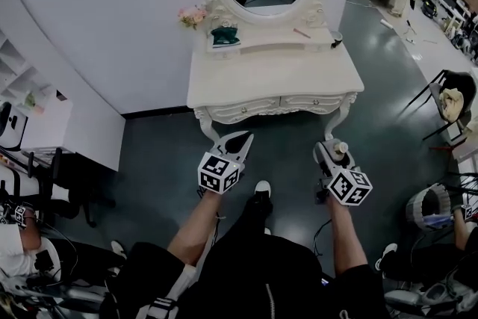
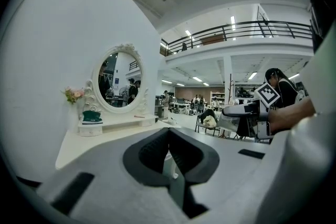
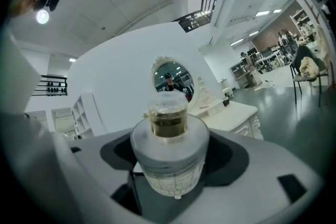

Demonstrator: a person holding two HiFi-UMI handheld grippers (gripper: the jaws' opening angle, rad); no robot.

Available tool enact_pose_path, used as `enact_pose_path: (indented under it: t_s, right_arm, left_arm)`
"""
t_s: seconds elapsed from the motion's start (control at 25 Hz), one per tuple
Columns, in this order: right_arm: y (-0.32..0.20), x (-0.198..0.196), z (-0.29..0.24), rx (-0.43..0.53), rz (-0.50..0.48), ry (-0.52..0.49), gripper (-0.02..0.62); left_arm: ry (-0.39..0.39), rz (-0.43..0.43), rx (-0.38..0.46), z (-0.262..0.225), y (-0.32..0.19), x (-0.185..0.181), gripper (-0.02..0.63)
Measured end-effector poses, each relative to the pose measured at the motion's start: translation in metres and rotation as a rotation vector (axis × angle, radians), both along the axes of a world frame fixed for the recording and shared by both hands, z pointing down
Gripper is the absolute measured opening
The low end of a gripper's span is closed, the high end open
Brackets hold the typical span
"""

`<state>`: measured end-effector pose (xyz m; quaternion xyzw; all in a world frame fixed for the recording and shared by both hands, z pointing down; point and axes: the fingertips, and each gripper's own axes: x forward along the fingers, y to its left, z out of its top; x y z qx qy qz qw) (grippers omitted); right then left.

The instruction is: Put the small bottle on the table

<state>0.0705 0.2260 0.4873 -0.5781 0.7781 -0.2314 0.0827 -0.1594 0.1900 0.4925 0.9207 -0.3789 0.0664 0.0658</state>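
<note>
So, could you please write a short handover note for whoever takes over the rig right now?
Left claw: shut, with nothing in it.
Right claw: shut on the small bottle.
Where: both claws are over the dark floor, just short of the front edge of the white dressing table.
Done: the bottle is in the grasp and facing the table.
Left: carry it over the bare tabletop, set it down, and open the right claw.
</note>
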Motion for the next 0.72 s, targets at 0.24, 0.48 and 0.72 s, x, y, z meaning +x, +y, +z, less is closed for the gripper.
enact_pose_path:
  t_s: [0.24, 0.48, 0.72]
  right_arm:
    - [-0.057, 0.017, 0.004, 0.0, 0.005, 0.005, 0.337]
    - [-0.14, 0.033, 0.003, 0.001, 0.007, 0.013, 0.337]
    - [-0.226, 0.042, 0.0, 0.0, 0.014, 0.028, 0.337]
  left_arm:
    - [0.001, 0.028, -0.002, 0.007, -0.059, 0.028, 0.002]
    - [0.006, 0.048, -0.008, 0.009, -0.147, 0.051, 0.002]
    - [0.012, 0.064, -0.009, 0.008, -0.238, 0.063, 0.002]
